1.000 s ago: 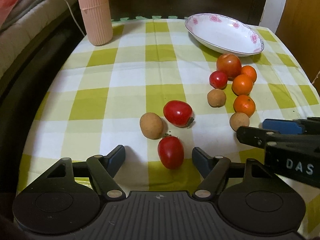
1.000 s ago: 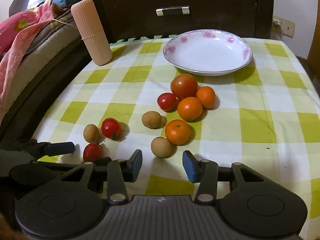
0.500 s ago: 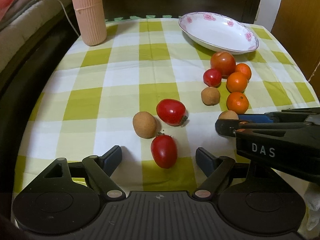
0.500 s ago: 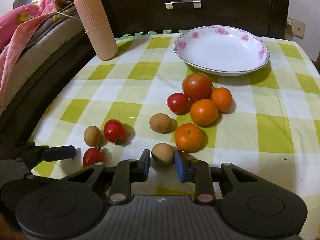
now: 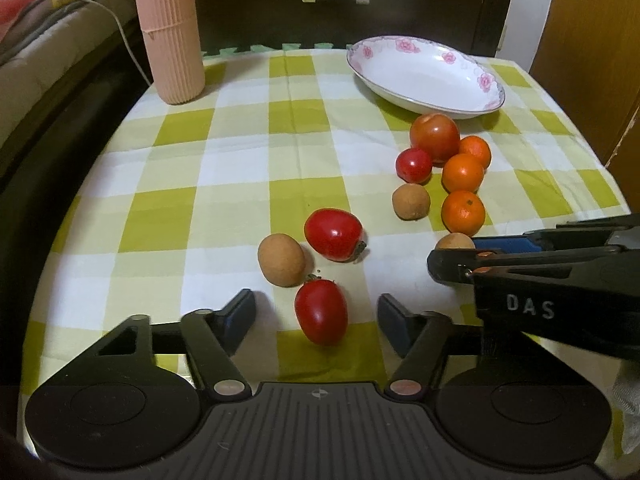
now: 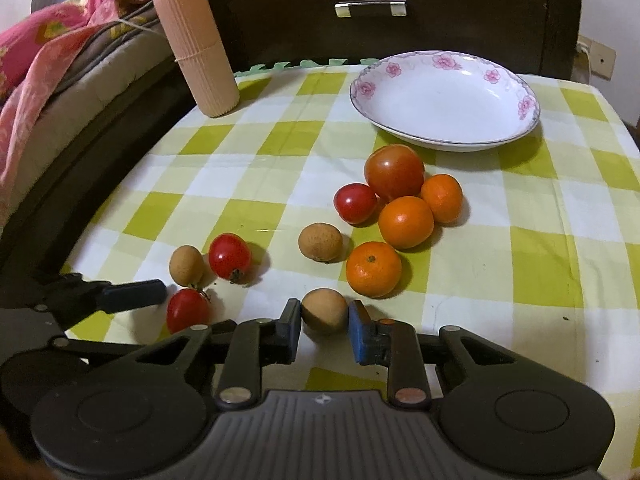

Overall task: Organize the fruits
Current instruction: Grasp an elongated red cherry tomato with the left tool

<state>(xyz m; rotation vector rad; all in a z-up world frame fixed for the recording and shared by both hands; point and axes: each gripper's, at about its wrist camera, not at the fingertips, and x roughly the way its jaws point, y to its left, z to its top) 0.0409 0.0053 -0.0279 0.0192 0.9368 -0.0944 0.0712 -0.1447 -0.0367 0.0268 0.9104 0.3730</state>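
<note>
So the checked tablecloth [image 6: 248, 184] took up most of the view, with a tall pink ribbed container [image 6: 196, 46] at the back left and an empty flowered dish [image 6: 444, 100] at the back right. Just in front of the dish sat a big tomato [image 6: 394, 172] bunched with three oranges [image 6: 406, 222]. The right gripper [image 6: 324, 326] was pinching a small brown longan [image 6: 323, 310], an orange close behind it. The left gripper [image 5: 316, 316] stayed spread around a cherry tomato [image 5: 321, 311], not touching.

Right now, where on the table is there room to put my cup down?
Bare cloth lies between the pink ribbed container and the floral dish, and right of the oranges. It is crowded from the big tomato down to the right gripper.
</note>
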